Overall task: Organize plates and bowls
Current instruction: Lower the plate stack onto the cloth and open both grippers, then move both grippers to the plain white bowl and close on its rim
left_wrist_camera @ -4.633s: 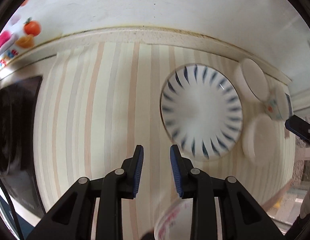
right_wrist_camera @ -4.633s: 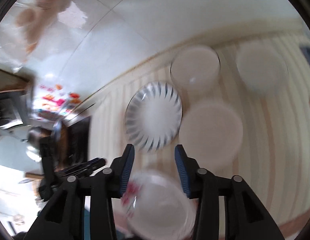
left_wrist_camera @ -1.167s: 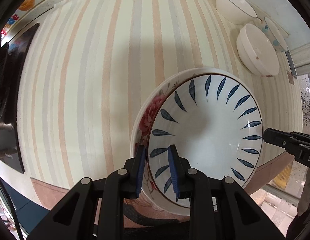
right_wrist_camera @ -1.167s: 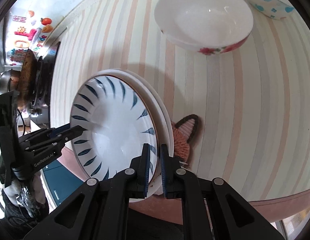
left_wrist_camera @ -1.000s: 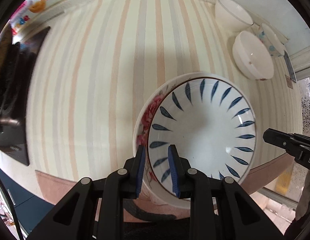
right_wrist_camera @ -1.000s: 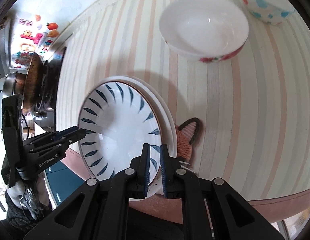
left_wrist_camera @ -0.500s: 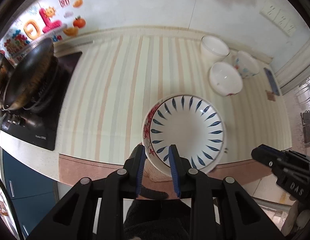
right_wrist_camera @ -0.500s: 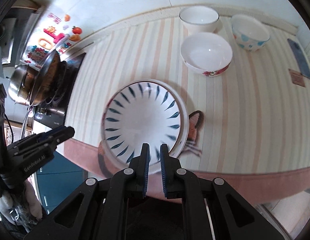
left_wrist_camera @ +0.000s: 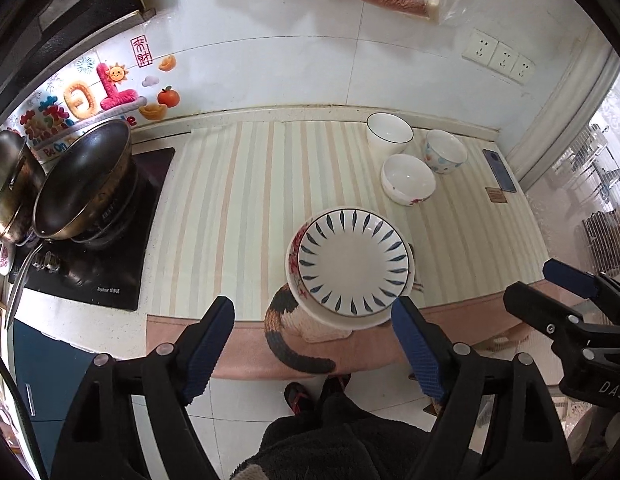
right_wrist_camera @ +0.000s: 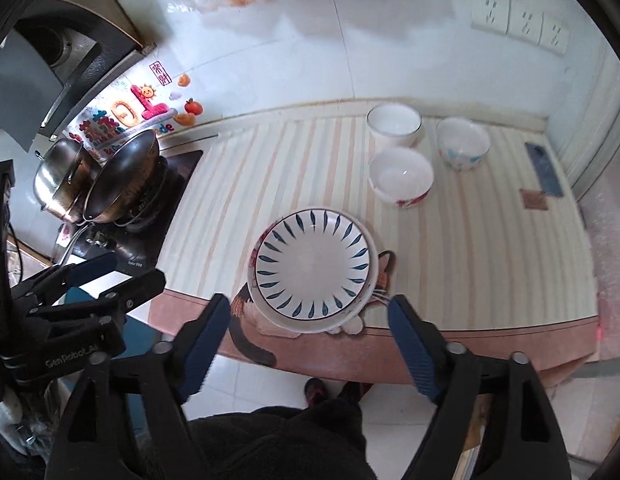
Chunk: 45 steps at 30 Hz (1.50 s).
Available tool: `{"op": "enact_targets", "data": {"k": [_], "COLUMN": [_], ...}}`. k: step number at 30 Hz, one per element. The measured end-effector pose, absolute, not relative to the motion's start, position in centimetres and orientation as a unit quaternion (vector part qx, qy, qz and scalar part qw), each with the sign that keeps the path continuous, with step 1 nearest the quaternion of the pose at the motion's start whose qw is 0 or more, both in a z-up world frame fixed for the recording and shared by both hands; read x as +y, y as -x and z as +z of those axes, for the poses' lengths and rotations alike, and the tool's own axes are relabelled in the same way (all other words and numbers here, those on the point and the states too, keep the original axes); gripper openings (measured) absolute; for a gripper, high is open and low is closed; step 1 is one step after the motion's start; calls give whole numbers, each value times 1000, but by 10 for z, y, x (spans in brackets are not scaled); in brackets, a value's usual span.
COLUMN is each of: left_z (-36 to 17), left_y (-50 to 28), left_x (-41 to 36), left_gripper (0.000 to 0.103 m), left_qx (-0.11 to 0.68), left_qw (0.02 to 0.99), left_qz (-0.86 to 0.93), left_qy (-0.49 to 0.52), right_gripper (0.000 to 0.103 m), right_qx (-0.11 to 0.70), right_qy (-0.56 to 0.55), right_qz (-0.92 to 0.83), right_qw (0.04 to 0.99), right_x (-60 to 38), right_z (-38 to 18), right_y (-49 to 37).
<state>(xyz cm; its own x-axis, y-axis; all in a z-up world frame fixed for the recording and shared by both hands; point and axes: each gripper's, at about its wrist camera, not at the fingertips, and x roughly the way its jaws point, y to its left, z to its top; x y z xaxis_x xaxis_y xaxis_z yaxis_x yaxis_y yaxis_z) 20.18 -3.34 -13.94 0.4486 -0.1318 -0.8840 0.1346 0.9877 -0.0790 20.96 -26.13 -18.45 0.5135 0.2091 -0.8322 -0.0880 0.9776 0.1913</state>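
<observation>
Plates, 2 of them, sit stacked near the front edge of the striped counter (left_wrist_camera: 238,200): a blue-leaf plate (left_wrist_camera: 354,261) nested on a floral-rimmed plate (left_wrist_camera: 296,248), both resting on a cat-print mat (left_wrist_camera: 288,320). Bowls, 3, are grouped toward the back wall, well apart from the stack: a white bowl w/ dark rim (left_wrist_camera: 389,133), a white bowl w/ red flowers (left_wrist_camera: 407,179) and a dotted bowl (left_wrist_camera: 445,156). Left gripper (left_wrist_camera: 311,348) and right gripper (right_wrist_camera: 308,344) both hang above the floor in front of the counter, fingers spread wide, holding nothing. At left, 1 wok (left_wrist_camera: 84,178) and what looks like 1 steel pot (right_wrist_camera: 56,178) stand on the cooktop (left_wrist_camera: 98,264). A phone (right_wrist_camera: 543,174) lies by the right wall; 3 sockets (left_wrist_camera: 497,58) on the tiles.

Vs. 1.2 s ago: both grippers then had fingers nearly together right at the stack's rim; they've since pulled back & up and opened. The stack is where it was. 4.6 s ago the blue-leaf plate lay alone on the counter.
</observation>
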Motion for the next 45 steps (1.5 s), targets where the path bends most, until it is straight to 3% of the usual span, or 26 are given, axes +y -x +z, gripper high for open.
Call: {"op": "enact_targets", "data": {"k": [19,27,35,37,42,45], "left_z": [-141,-152,-222,-238,-287,-312], "left_y": [-193,-269,-382,-401,-450,-469], "left_x": [-45,-92,-147,-158,-181,-187], "left_gripper": [81,81,79,73,43,37], "left_qx": [497,442,526,538,591,617], "left_qw": [860,889,846,839,803,783], "left_qz": [-119,-118,-81,-79,-69,-65], "left_qy": [-1,-12,7,14,34,55], "right_gripper": [89,89,89,89,88,83], "right_qx": [477,476,505,518,554,582], "right_qy": [-116,-154,-185,-182,-169,-177], "right_qz": [57,49,59,62,83,101], "right_qw": [870,864,841,833,811,788], "right_x": [-267,-334,-416,-432,-448,-450], "right_z": [-186,-210,-263,-280,-327,-363], "right_y": [-164,-221,-334,-368,-439,-478]}}
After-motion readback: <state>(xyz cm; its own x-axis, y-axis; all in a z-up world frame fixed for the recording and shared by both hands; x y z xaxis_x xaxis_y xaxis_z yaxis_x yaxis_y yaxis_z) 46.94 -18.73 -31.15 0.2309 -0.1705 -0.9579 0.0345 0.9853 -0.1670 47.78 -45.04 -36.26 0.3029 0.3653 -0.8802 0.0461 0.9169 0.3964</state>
